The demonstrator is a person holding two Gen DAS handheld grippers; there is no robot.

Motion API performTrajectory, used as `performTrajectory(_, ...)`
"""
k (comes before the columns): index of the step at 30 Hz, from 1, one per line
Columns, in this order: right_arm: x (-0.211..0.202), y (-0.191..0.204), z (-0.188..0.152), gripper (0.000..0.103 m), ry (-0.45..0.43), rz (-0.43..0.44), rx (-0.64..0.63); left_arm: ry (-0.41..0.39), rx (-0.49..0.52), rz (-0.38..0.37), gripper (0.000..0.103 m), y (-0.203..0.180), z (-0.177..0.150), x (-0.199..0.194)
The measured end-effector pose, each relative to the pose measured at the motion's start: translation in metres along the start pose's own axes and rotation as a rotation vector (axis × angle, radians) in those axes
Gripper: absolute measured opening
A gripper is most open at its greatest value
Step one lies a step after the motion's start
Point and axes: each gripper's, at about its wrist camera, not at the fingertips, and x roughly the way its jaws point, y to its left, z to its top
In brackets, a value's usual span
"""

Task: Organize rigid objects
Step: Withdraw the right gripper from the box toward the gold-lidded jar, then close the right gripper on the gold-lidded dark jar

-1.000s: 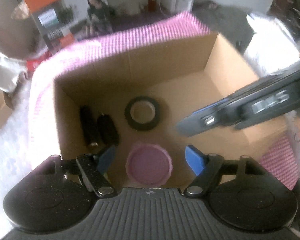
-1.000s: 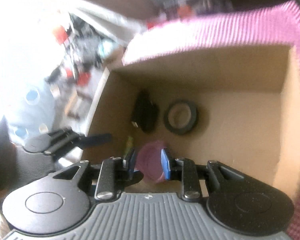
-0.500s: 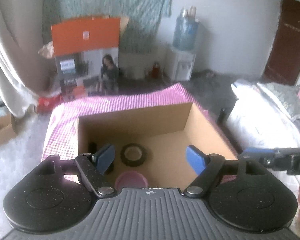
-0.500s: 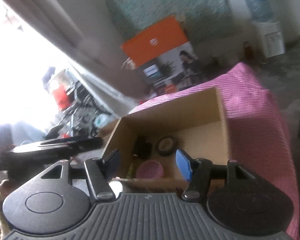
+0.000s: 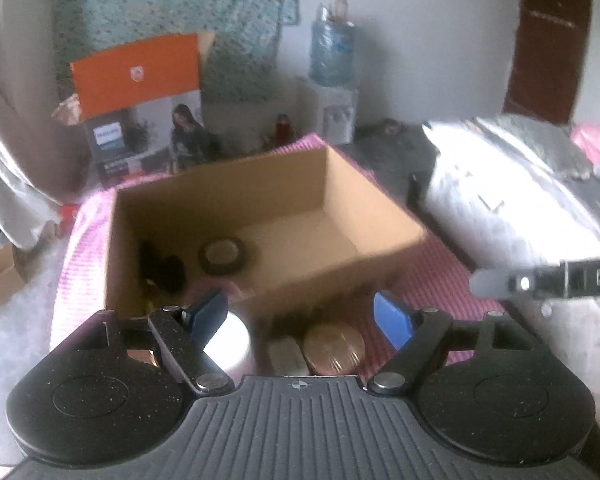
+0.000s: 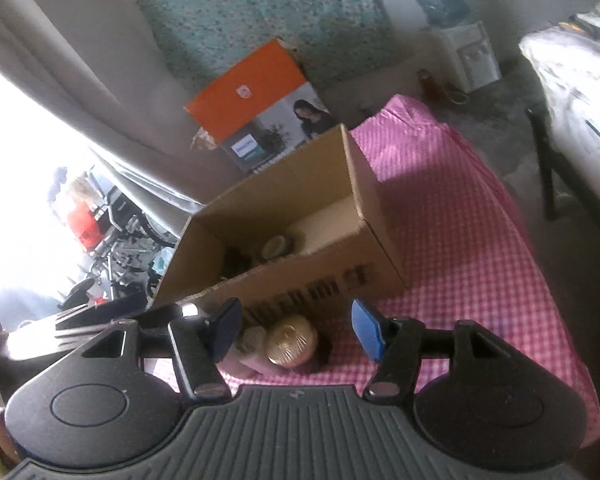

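Near the front wall of the box (image 5: 260, 216), both my tongs hung above the pink tabletop (image 6: 460, 216), wide open and holding nothing: the left tongs (image 5: 300, 316) and the right tongs (image 6: 296, 328) each showed a clear gap between their blue pads. Inside the box, at its left end, lay a tape ring (image 5: 223, 255), dark pieces (image 5: 162, 266) beside it, and what looked like a pink lid close to the near wall, though blur hid most of it. Outside, just in front of the box, three things waited on the cloth: a white jar (image 5: 228, 340) to the left, a small grey block (image 5: 286, 354) in the middle and a gold-topped jar (image 6: 290, 342) touching it on the right.

I judged the crowding to be the risk. Closing on the gold-topped jar could nudge the block or pinch both together, and a round lid could slip from flat pads. Lifting too low might also catch the box's near wall and shove it.
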Motion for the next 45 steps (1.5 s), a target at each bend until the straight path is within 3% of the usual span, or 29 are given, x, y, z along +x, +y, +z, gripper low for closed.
performTrajectory(4, -0.005, -0.002, -0.011, 0.064, 0.009, -0.013, 0.001, 0.034, 0.023, -0.027, 0.081, -0.012, -0.017, 0.011)
performTrajectory(20, -0.008, -0.008, -0.023, 0.064, 0.024, -0.069, 0.016, 0.018, 0.121, -0.034, 0.081, -0.037, -0.044, 0.023)
performTrajectory(34, 0.02, -0.011, -0.024, 0.064, 0.086, -0.064, 0.016, 0.112, 0.158, -0.053, 0.081, -0.044, -0.071, 0.035)
performTrajectory(45, 0.054, -0.005, -0.016, 0.064, 0.157, -0.067, -0.071, 0.139, 0.2, -0.036, 0.081, -0.052, -0.079, 0.046)
